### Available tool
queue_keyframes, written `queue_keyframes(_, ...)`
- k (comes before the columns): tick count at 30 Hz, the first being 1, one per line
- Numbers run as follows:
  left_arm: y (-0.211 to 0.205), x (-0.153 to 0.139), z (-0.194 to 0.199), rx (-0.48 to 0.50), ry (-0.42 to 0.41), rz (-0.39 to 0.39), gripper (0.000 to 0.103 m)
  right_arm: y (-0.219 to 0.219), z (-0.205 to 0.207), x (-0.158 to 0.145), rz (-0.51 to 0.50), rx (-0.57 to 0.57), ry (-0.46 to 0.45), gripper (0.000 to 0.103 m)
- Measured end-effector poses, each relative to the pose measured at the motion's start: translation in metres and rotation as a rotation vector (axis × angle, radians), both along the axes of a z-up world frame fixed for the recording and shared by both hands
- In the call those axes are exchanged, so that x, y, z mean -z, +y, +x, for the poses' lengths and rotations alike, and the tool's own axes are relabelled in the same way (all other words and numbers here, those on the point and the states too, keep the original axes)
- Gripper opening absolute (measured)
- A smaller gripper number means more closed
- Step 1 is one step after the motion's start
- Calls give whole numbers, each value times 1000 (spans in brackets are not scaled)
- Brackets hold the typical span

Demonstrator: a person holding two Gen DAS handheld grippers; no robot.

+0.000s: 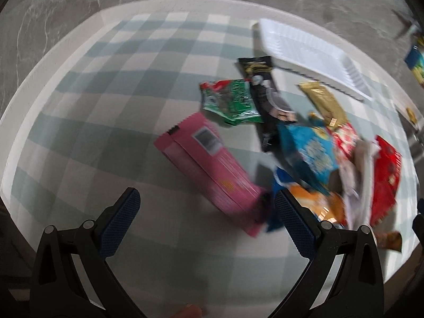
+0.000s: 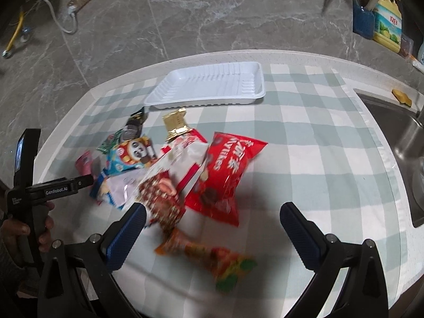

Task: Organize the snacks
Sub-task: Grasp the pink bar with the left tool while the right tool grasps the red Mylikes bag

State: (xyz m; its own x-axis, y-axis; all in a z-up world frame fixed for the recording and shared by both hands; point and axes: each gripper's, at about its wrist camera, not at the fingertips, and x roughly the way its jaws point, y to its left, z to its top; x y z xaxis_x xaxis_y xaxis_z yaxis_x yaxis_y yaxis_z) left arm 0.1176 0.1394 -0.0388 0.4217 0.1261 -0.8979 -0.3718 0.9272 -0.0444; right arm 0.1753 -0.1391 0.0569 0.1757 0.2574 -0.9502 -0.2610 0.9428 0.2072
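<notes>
"GenRobot.AI" on the left tongs (image 2: 63,190) — "Mylikes" on red bag (image 2: 225,175).

Motion blur smears the orange-green packet (image 2: 212,262) (print unreadable) and pink box (image 1: 212,167).

**Inspector:** Record the cloth (image 2: 304,143) on the bench.

**Assistant:** Checked, pale green and cream squares. The bench rim (image 2: 291,54) is off-white; the floor (image 2: 185,13) is grey with pale marble veining.

**Inspector:** Tray (image 2: 212,84)?

**Assistant:** Plain white, ribbed.

**Inspector:** Packets?

**Assistant:** Pink box (image 1: 209,169). Green packet (image 1: 230,100) with a red corner. Black packet (image 1: 265,90) with gold print. Gold wrapper (image 2: 175,122). Light blue bag (image 2: 132,156) bearing a black-and-white panda face. Red bag (image 2: 225,175) with white lettering. Orange packet (image 2: 209,259), green at one end; blurred.

**Inspector:** Claws?

**Assistant:** Black frames, dark blue textured pads (image 2: 127,238). The bottle (image 2: 387,26) on the floor is yellow, with a green-and-white label.
</notes>
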Motion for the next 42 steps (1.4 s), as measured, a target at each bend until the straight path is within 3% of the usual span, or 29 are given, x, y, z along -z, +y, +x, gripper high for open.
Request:
queue_keyframes(7,13,19,27,-2,52,-14,103,6,33,29,-28,37,65,103)
queue_keyframes(12,20,36,41,-16,102,-48,103,11,48,49,-47,48,135,92)
queue_keyframes(14,19,39,46,-3,111,-14,103,13,51,56,-60,49,160,90)
queue_keyframes(20,19,44,51,27,91,7,103,20,52,79,-81,49,248,78)
queue_keyframes(26,17,43,46,52,88,13,103,15,50,84,-69,95,273,76)
queue_keyframes(29,19,40,42,74,97,13,103,11,48,84,-75,111,276,68)
queue_keyframes(31,19,40,42,94,99,15,103,8,48,84,-64,121,281,57)
queue_keyframes(32,19,40,41,101,98,13,102,6,48,83,-58,123,287,46)
queue_keyframes(34,19,39,39,111,91,17,97,3,48,83,-46,132,292,45)
queue_keyframes(35,19,37,37,118,80,20,86,1,48,82,-40,136,290,45)
queue_keyframes(36,18,34,35,135,66,22,68,0,48,82,-31,139,288,45)
queue_keyframes(37,17,30,35,156,57,28,57,-1,48,82,-21,143,288,44)
queue_keyframes(38,16,29,34,172,54,23,37,-4,47,82,-4,151,290,43)
queue_keyframes(42,20,26,35,181,62,4,21,-18,46,85,96,207,314,43)
